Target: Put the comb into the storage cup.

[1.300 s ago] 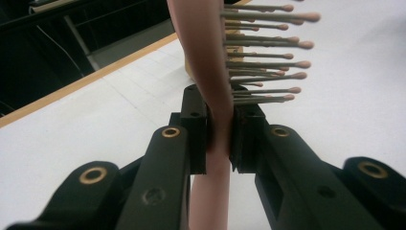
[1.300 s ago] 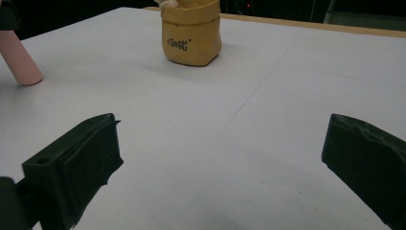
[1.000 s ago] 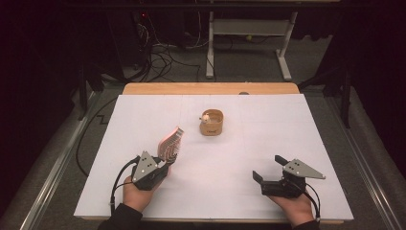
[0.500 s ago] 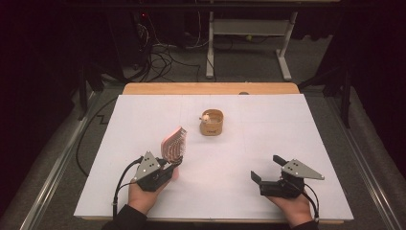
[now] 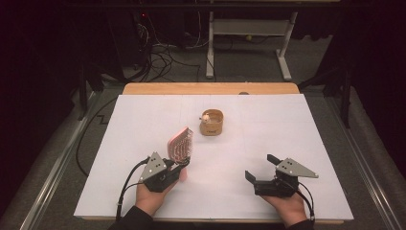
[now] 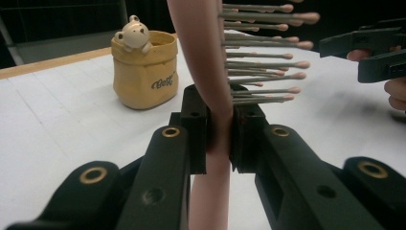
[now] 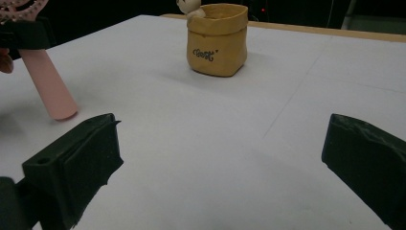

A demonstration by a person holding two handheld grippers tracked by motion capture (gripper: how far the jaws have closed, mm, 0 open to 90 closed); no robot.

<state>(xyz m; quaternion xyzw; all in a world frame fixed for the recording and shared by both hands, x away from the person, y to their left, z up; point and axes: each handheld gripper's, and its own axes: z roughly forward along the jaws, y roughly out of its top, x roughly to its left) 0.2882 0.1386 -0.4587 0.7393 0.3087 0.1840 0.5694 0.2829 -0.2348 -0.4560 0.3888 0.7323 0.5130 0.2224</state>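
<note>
My left fingers [image 6: 220,136] are clamped on the neck of the pink hairbrush [image 5: 181,145], where the handle meets the head, and they hold it raised off the white worktop [image 5: 143,120] at about seven o'clock from the yellow bear pot [image 5: 212,122], well apart from it. In the left gripper view the bristles [image 6: 263,52] point off to the side and the handle [image 7: 48,88] hangs down below my grip. I judge the brush light and stiff, smooth plastic that could twist between the pads if I swing it fast, since the wide head sits above the pinch. The neck is the right place to hold: narrow, solid, near the balance point. The bristles would bend and give no purchase, so I would keep off them. My right fingers [image 7: 215,158] stand wide apart with nothing between them, resting low at about five o'clock from the pot. The pot looks small and tippable, so I would go gently near its rim.
</note>
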